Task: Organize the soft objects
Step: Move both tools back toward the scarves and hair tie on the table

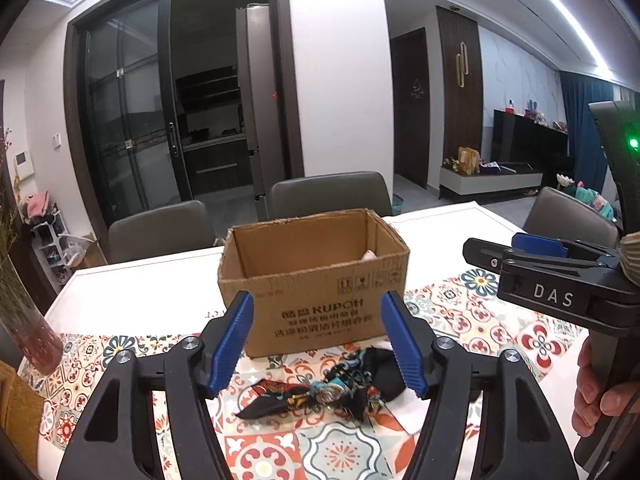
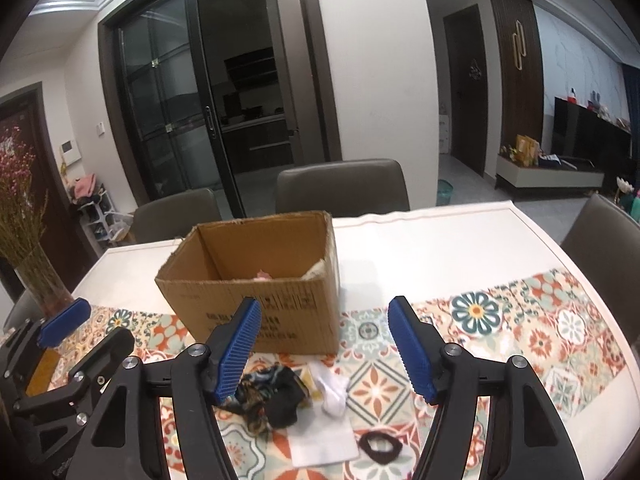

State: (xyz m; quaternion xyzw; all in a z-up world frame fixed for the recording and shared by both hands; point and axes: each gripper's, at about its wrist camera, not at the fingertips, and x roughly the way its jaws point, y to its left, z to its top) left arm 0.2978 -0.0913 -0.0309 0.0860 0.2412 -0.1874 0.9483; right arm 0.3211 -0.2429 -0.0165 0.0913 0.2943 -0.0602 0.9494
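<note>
An open cardboard box (image 1: 316, 280) stands on the table, also in the right wrist view (image 2: 256, 292), with a pale and a pink soft item (image 2: 262, 276) inside. In front of it lies a dark patterned scarf (image 1: 320, 392), also in the right wrist view (image 2: 272, 396). Beside it are a white sock (image 2: 334, 390), a white cloth (image 2: 324, 440) and a dark hair scrunchie (image 2: 380, 446). My left gripper (image 1: 318, 344) is open and empty above the scarf. My right gripper (image 2: 326, 352) is open and empty above the sock; it shows at the right in the left wrist view (image 1: 520, 256).
A patterned runner (image 2: 520, 332) covers the white table (image 2: 440, 240). A glass vase of dried flowers (image 2: 36, 264) stands at the left edge. Grey chairs (image 2: 344, 188) line the far side, and another chair (image 2: 604, 236) is at the right end.
</note>
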